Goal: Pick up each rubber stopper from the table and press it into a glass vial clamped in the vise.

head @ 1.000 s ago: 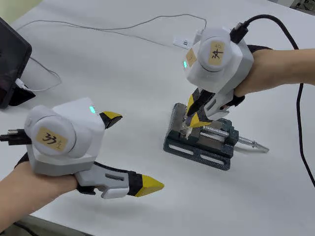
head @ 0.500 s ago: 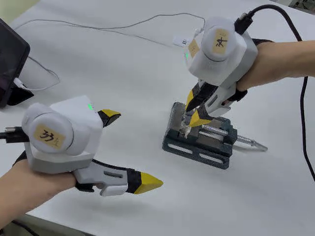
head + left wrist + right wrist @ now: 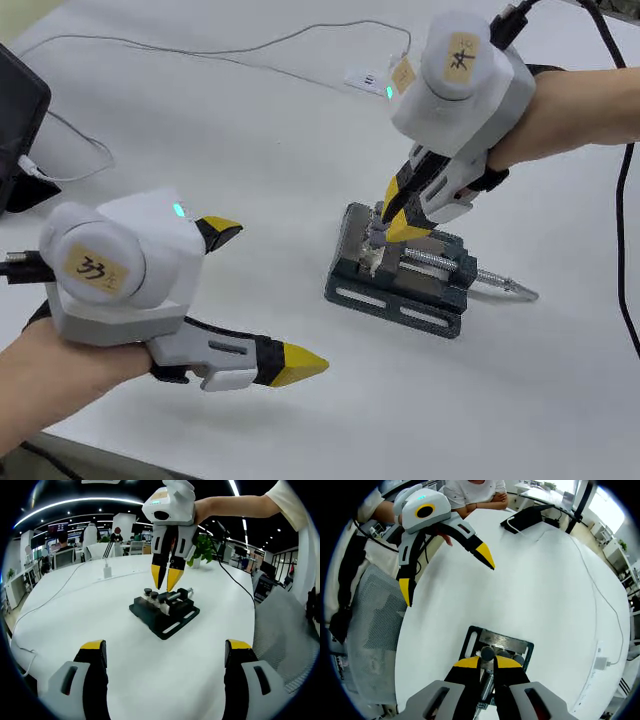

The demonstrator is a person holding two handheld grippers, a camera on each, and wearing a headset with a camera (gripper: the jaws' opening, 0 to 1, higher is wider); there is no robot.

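Note:
A small dark vise (image 3: 400, 300) stands on the white table and clamps a row of glass vials (image 3: 377, 242) with grey rubber stoppers in their mouths. My right gripper (image 3: 397, 212) hangs just above the vials, jaws shut with nothing held. In the right gripper view its tips (image 3: 487, 662) sit right behind the nearest stopper (image 3: 486, 653) and the vise (image 3: 475, 637). My left gripper (image 3: 261, 297) hovers open and empty at the near left, well apart from the vise. The left gripper view shows my left gripper (image 3: 166, 652), the vise (image 3: 172, 620), the stoppers (image 3: 154, 595) and the right gripper (image 3: 167, 580) above them.
The vise's screw handle (image 3: 505, 289) sticks out to the right. A black device (image 3: 18, 130) sits at the left edge, and a white cable (image 3: 200, 50) runs to an adapter (image 3: 362, 78) at the back. A black cord (image 3: 625, 250) trails from my right gripper. A mesh chair (image 3: 375, 630) stands beside the table.
My right gripper has risen off the vials, and a grey stopper now shows on the vial beneath it. The left gripper has hardly moved. The head camera shifted slightly.

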